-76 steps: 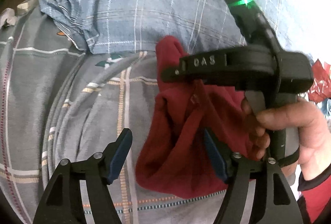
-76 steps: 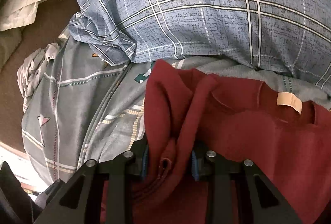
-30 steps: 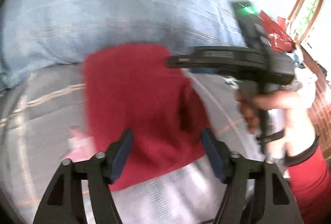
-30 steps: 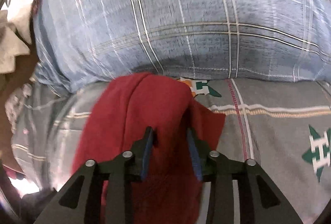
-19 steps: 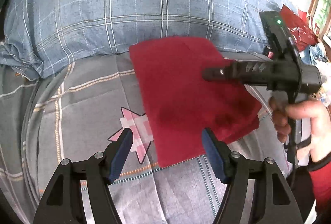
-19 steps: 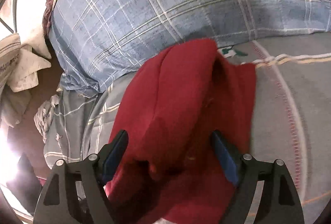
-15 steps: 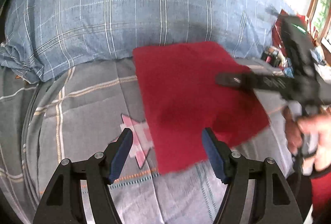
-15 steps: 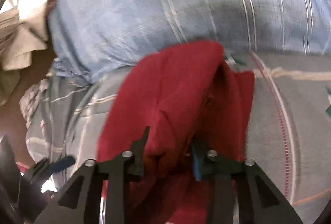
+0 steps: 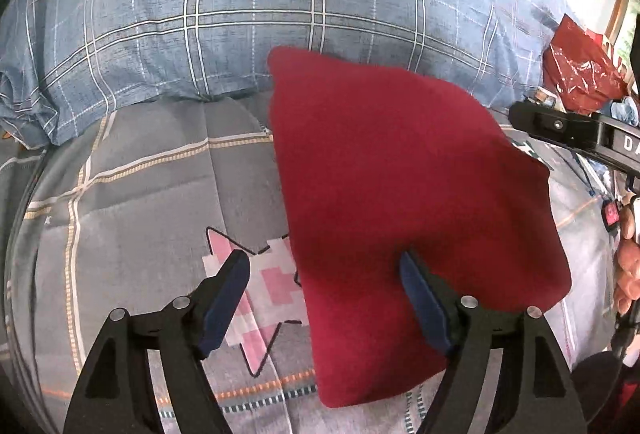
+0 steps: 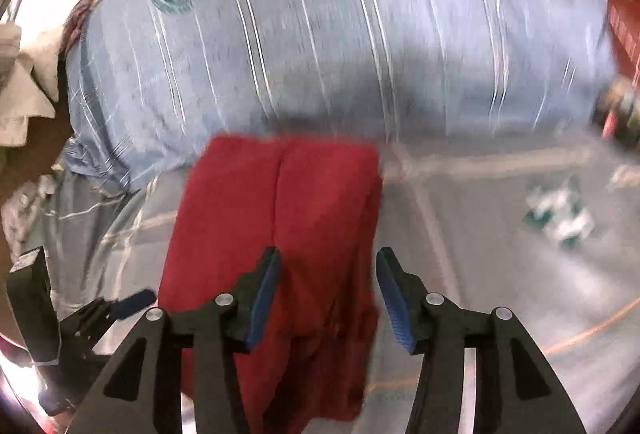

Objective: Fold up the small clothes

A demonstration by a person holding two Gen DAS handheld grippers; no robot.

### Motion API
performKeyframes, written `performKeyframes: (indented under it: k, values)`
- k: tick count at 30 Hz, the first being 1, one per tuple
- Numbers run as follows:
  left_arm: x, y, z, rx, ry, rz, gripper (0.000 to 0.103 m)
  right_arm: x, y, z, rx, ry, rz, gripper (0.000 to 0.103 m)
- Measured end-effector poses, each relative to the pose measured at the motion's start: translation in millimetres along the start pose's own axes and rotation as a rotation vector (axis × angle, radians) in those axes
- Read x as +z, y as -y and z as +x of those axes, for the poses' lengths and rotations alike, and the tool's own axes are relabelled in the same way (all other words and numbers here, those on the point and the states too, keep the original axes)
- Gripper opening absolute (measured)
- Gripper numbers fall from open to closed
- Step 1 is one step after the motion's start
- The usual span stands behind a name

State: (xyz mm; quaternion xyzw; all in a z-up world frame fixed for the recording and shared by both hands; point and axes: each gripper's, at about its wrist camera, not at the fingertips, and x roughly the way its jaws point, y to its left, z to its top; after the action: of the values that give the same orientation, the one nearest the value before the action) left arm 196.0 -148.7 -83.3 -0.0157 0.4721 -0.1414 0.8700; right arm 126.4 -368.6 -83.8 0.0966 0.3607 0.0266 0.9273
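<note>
Red garment [image 9: 400, 193] lies folded on bed [image 9: 140, 213], both claws released, left claw [image 9: 324, 274] & right claw [image 10: 326, 270] over it; next prob. smooth/set aside.

Matt, fleecy red garment [image 9: 404, 193] on a quilted grey cotton bedspread [image 9: 152, 201]; woven blue plaid pillow [image 9: 240, 1] behind — crinkled, glossy red plastic bag [image 9: 580, 73]; black matt-plastic left gripper [image 9: 324, 294].
</note>
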Motion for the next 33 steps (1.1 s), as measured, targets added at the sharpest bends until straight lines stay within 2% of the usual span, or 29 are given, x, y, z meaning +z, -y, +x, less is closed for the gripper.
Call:
performKeyframes:
  k: [2, 3, 5, 8, 11, 14, 17, 19, 22, 26, 29, 30, 33]
  values:
    - [1.8, -0.8, 2.4, -0.002, -0.004, -0.009, 0.080, 0.6, -11.6, 12.1, 0.050, -0.028, -0.054, 0.047]
    - [1.7, -0.9, 3.5, -0.004, -0.004, -0.014, 0.082, -1.0, -12.2, 22.3, 0.046, -0.051, -0.063, 0.045]
    - [2.4, -1.6, 5.2, -0.016, -0.001, -0.019, 0.082, -7.8, -7.2, 53.2, -0.036, -0.102, -0.073, 0.039]
    - [3.7, -0.6, 4.6, -0.002, 0.001, -0.011, 0.083, -8.7, 0.6, 60.3, -0.028, -0.066, -0.060, 0.040]
    - [3.5, -1.7, 2.9, -0.001, 0.001, -0.016, 0.083, -6.9, 2.7, 43.7, -0.001, -0.052, -0.017, 0.043]
    - [2.9, -1.5, -0.7, -0.001, 0.005, -0.019, 0.083, -15.0, -0.8, 20.7, 0.020, -0.052, -0.021, 0.051]
    - [3.4, -1.1, -2.8, 0.001, 0.010, -0.026, 0.083, -31.3, -8.3, 7.6, -0.023, -0.076, -0.064, 0.055]
    - [2.5, -0.2, -1.8, -0.001, 0.007, -0.026, 0.083, -44.2, -7.5, 17.1, -0.052, -0.108, -0.063, 0.055]
    - [0.0, -0.2, -1.8, 0.002, 0.009, -0.026, 0.083, -53.3, -2.1, 37.8, -0.050, -0.157, -0.043, 0.057]
    - [-0.6, -3.1, -7.0, -0.012, 0.016, -0.035, 0.082, -45.9, 2.7, 23.6, -0.022, -0.097, 0.001, 0.063]
    - [0.5, -9.3, -8.7, -0.040, 0.013, -0.064, 0.082, -42.9, 12.1, 18.9, 0.006, -0.063, 0.065, 0.073]
    - [1.6, -11.6, -9.5, -0.054, 0.014, -0.076, 0.082, -41.7, 14.8, 18.8, 0.017, -0.053, 0.084, 0.077]
    - [6.5, -22.3, -13.0, -0.115, 0.033, -0.129, 0.082, -37.3, 23.4, 20.3, 0.028, -0.031, 0.132, 0.080]
